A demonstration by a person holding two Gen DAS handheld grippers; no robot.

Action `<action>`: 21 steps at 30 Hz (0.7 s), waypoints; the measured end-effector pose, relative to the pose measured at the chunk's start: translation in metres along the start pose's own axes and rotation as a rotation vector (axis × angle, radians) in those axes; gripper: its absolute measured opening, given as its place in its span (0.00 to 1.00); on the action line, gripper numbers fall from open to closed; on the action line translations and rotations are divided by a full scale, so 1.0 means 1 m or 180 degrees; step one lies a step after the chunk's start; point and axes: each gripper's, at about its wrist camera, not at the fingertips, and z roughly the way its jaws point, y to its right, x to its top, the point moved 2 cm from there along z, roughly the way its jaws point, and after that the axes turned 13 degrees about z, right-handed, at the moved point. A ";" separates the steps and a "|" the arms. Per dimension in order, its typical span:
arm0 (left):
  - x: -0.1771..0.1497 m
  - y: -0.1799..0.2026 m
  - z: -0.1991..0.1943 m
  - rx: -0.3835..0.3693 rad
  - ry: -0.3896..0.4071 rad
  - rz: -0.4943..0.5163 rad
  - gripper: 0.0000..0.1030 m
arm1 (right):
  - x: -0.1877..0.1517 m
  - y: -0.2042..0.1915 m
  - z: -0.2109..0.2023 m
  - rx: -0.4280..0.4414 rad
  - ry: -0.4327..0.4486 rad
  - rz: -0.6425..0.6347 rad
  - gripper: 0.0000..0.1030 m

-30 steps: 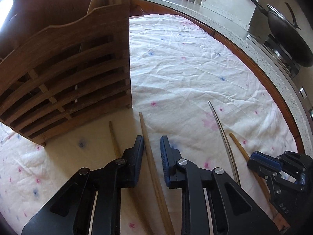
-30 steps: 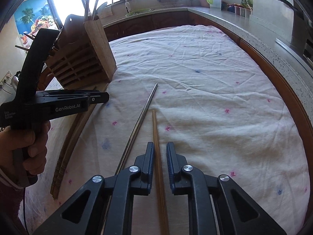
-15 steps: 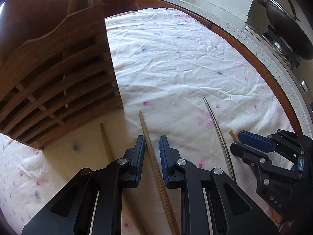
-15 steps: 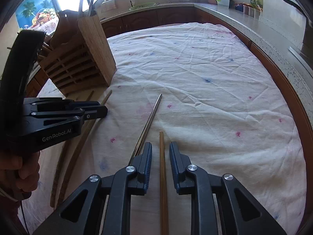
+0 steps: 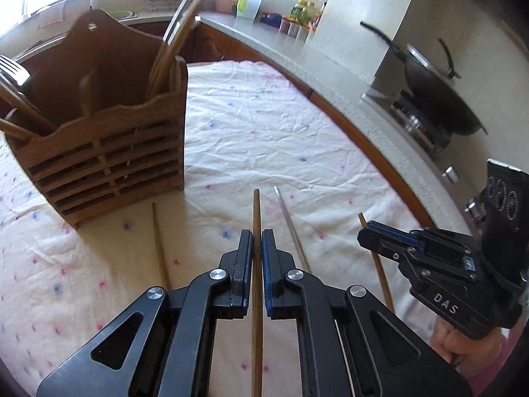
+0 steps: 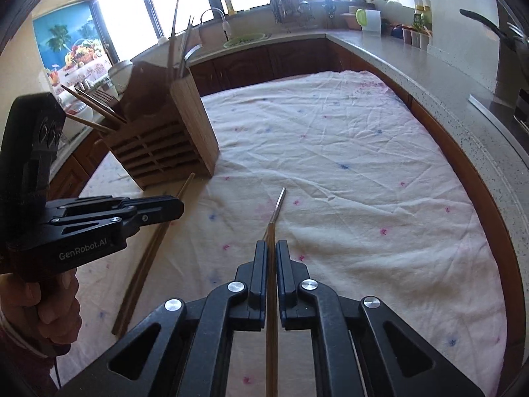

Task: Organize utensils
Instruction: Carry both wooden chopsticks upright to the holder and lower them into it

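Room: I'm looking at a kitchen, with a speckled countertop (image 6: pixel 429 76) curving round a table under a white flowered cloth (image 5: pixel 264 132); a dark wok (image 5: pixel 439 99) sits on the stove at right.
Holder: a slatted wooden utensil holder (image 5: pixel 109 162) stands on the cloth at my left, with chopsticks and other utensils upright in it.
Left gripper (image 5: pixel 257 241): my jaws are closed on a brown wooden chopstick (image 5: pixel 256 208), which runs straight forward between the pads, its tip pointing past the holder's near corner.
Right gripper (image 6: pixel 271 251): jaws pinched on a second wooden chopstick (image 6: pixel 271 330), held along the fingers.
Loose on the cloth: a metal chopstick (image 5: pixel 291 228) lies just right of my left gripper; in the right view its tip (image 6: pixel 279 201) shows beyond the held stick. Another wooden chopstick (image 5: pixel 160 244) lies near the holder's base, left of my left gripper.
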 end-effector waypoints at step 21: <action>-0.034 -0.024 -0.175 0.0023 0.1015 -0.0306 0.05 | 0.029 -0.061 -0.140 0.0480 0.1078 -0.0160 0.05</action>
